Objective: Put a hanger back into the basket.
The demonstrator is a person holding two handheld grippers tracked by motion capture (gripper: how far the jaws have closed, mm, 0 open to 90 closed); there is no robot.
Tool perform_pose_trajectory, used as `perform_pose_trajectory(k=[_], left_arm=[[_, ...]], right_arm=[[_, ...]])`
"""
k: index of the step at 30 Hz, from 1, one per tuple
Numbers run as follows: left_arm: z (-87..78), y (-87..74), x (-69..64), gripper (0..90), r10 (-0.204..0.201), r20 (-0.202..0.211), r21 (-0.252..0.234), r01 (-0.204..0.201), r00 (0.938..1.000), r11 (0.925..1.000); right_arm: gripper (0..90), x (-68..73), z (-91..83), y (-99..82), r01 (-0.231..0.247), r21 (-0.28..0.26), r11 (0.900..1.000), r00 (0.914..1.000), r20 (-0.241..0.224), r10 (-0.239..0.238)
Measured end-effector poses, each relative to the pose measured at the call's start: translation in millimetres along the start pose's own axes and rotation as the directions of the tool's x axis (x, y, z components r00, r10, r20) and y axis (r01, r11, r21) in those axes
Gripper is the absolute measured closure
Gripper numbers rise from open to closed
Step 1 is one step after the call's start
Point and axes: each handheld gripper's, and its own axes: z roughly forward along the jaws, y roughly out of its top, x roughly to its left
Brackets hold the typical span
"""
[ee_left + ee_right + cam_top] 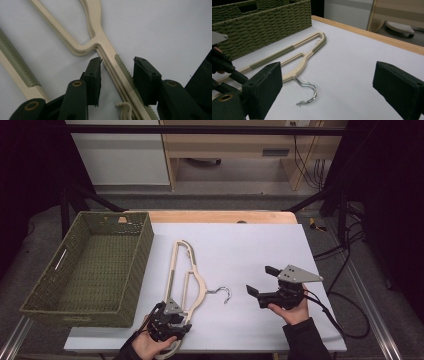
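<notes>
While the room behind stays dark at both sides, with a pale cabinet (120, 152) and wooden furniture (240, 150) on a grey floor, the table (260, 245) in front is covered by a white sheet with a wooden edge at the far side. On its left part stands a large green woven basket (90, 265). Just beside the basket lies the cream hanger (187, 275), flat on the sheet, its metal hook (223, 293) pointing toward the right gripper. The left gripper (117, 72) is low over the near arm of the hanger, its jaws half open with this arm between them; the pads (93, 75) are not yet pressing on it. The right gripper (260, 281) is held above the sheet near the hook, its jaws wide apart and holding nothing.
</notes>
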Motion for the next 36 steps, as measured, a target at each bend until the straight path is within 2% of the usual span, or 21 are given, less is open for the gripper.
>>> perform_pose_trajectory(k=[4,7,10,14,16,23,25,27,29,32,36], left_arm=[[1.1,-0.7,-2.1,64.3,-0.007,0.01,0.015,0.007,0.9999,0.9999],[-0.1,-0.9,-1.8,65.0,-0.015,0.013,0.019,0.015,0.9998,0.9997],[-2.2,-2.0,-0.1,66.2,-0.006,0.022,0.031,0.005,0.9998,0.9995],[-4.8,-4.9,2.3,68.1,-0.003,0.025,0.04,0.002,0.9997,0.9992],[-6.7,-6.6,4.2,69.6,-0.001,0.029,0.044,0.0,0.9996,0.999],[-9.7,-9.7,6.8,72.4,0.014,0.028,0.042,-0.015,0.9995,0.999],[-9.9,-9.7,7.1,72.3,0.021,0.03,0.044,-0.022,0.9993,0.9988],[-10.3,-9.8,7.3,72.4,0.024,0.03,0.047,-0.025,0.9993,0.9986],[-11.0,-9.9,7.9,73.1,0.028,0.029,0.05,-0.029,0.9992,0.9983],[-12.0,-9.8,9.0,74.1,0.033,0.026,0.05,-0.034,0.9991,0.9982],[-11.6,-9.9,8.3,74.5,0.034,0.023,0.046,-0.035,0.9992,0.9983]], right_arm=[[11.4,3.2,6.6,0.6,-0.001,0.004,1.0,0.9998,-0.02,0.001],[12.7,5.4,10.4,1.8,0.003,0.004,1.0,0.9994,-0.036,-0.003],[14.0,9.5,16.9,2.6,0.011,0.012,0.9999,0.9985,-0.055,-0.01],[17.5,15.8,30.2,1.3,0.02,0.036,0.9991,0.9963,-0.084,-0.017],[20.7,20.2,39.4,-0.7,0.035,0.062,0.9975,0.9932,-0.113,-0.027],[38.4,33.1,80.3,-12.0,0.093,0.14,0.9858,0.9845,-0.161,-0.07],[46.6,35.4,94.3,-21.5,0.09,0.188,0.9779,0.9802,-0.191,-0.054],[49.0,35.6,96.4,-23.5,0.096,0.196,0.9759,0.9791,-0.195,-0.057],[55.9,37.5,101.5,-29.8,0.108,0.227,0.9679,0.9753,-0.212,-0.06],[58.8,39.2,103.8,-33.3,0.112,0.239,0.9644,0.9723,-0.227,-0.057],[62.7,41.7,107.5,-39.9,0.123,0.275,0.9536,0.9691,-0.24,-0.055]])
